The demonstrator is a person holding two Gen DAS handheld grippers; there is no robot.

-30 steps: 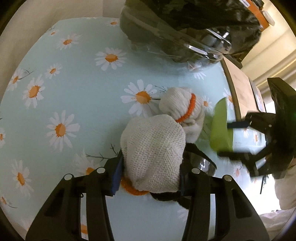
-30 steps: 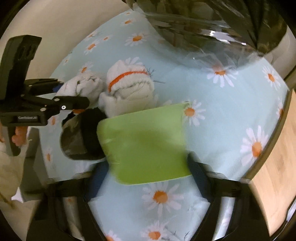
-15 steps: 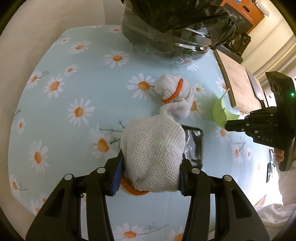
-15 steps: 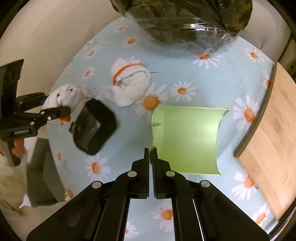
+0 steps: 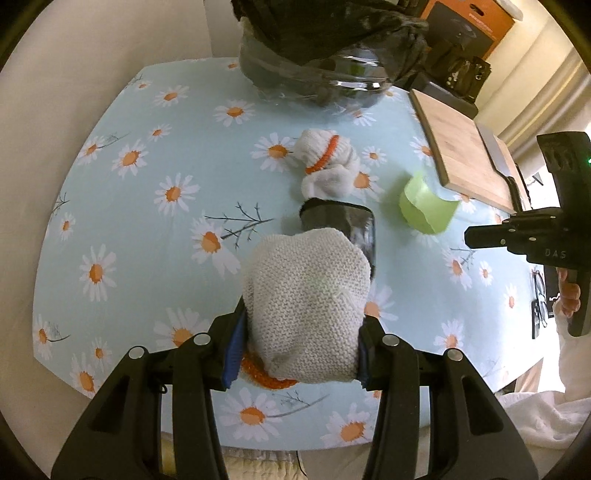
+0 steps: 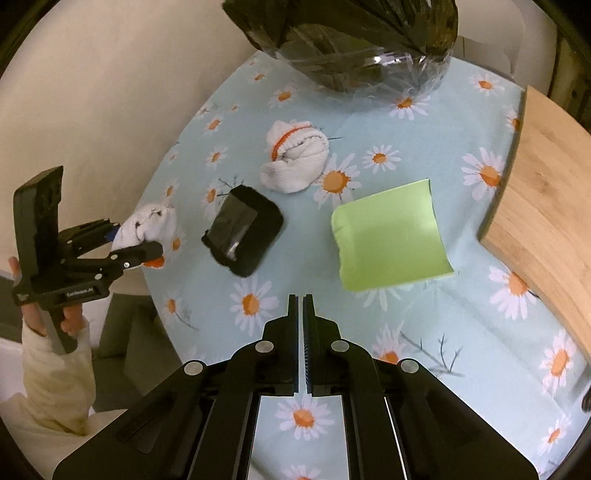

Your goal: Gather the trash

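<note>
My left gripper (image 5: 299, 347) is shut on a white knitted glove (image 5: 306, 302) with an orange cuff and holds it above the daisy-print table (image 5: 147, 229). The right wrist view shows the same gripper (image 6: 123, 245) and glove (image 6: 147, 223) at the table's left edge. My right gripper (image 6: 300, 300) is shut with nothing in it, hanging above the cloth just short of a curled green paper sheet (image 6: 388, 243). On the table also lie a black tray (image 6: 243, 236) and a second white glove (image 6: 295, 158). A black trash bag (image 6: 354, 40) stands at the far end.
A wooden board (image 6: 543, 206) lies along the right side of the table, close to the green sheet. Behind the table are an orange box (image 5: 476, 22) and dark gear. A person's hand and pale sleeve (image 6: 55, 369) hold the left gripper.
The right gripper has let go of the green sheet, which now lies on the table, and has shut empty. Both grippers have risen and drawn back. The left still holds the glove.
</note>
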